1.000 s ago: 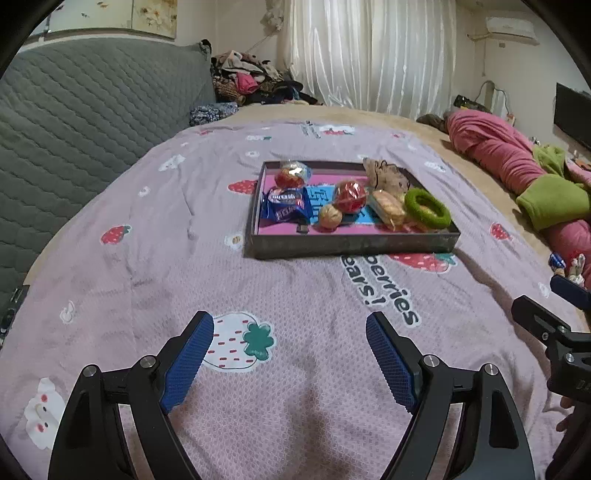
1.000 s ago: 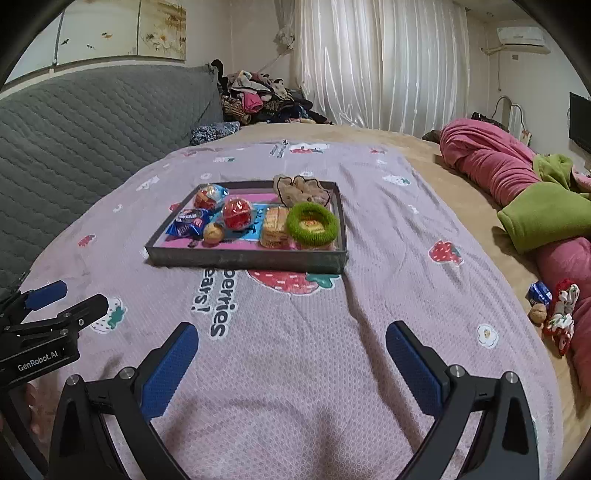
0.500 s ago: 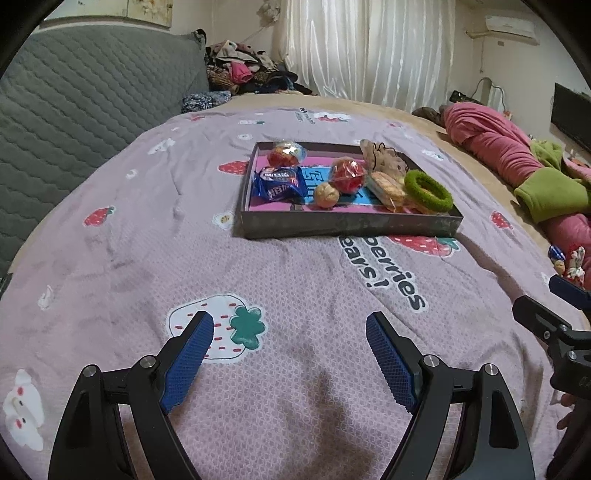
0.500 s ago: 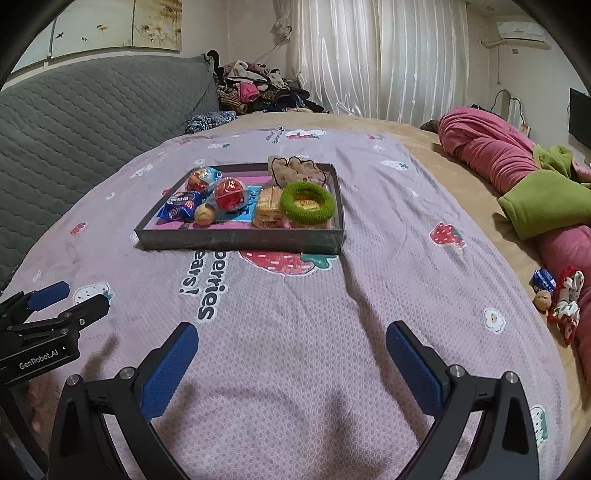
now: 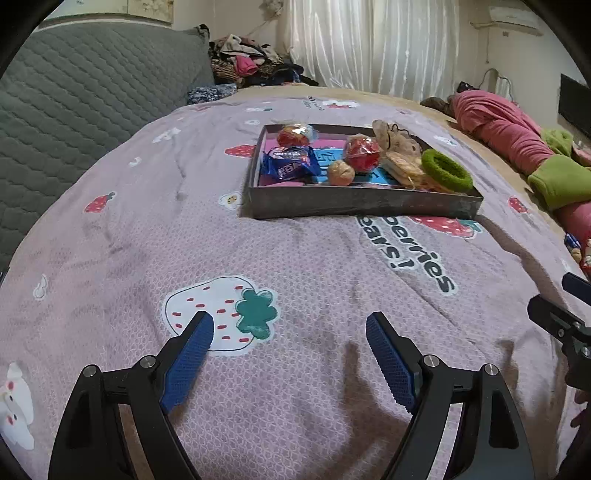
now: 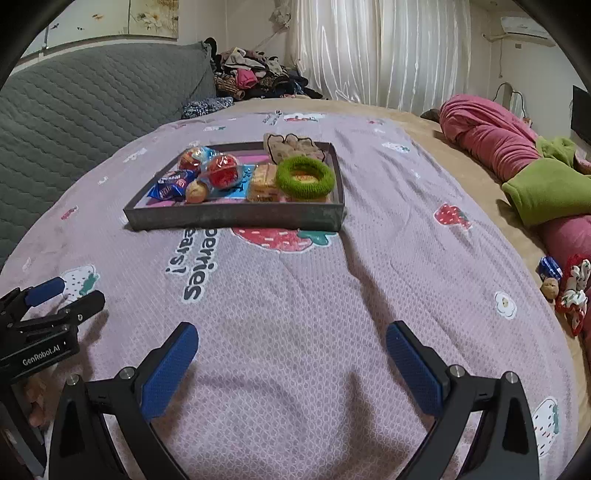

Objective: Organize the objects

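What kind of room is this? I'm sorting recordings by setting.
Most likely a bedroom at home: a wide bed under a strawberry-print cover, a grey quilted headboard, piled clothes by white curtains, and an air conditioner on the wall.

Illumination is moderate, even indoor light with a warm cast. The white curtains at the far side appear bright and slightly washed out. Soft shadows fall on the bedspread beneath each hand-held gripper and along the near wall of the tray. Both views are sharp at centre. Fisheye distortion curves the bed outward, and black vignetting fills the corners.
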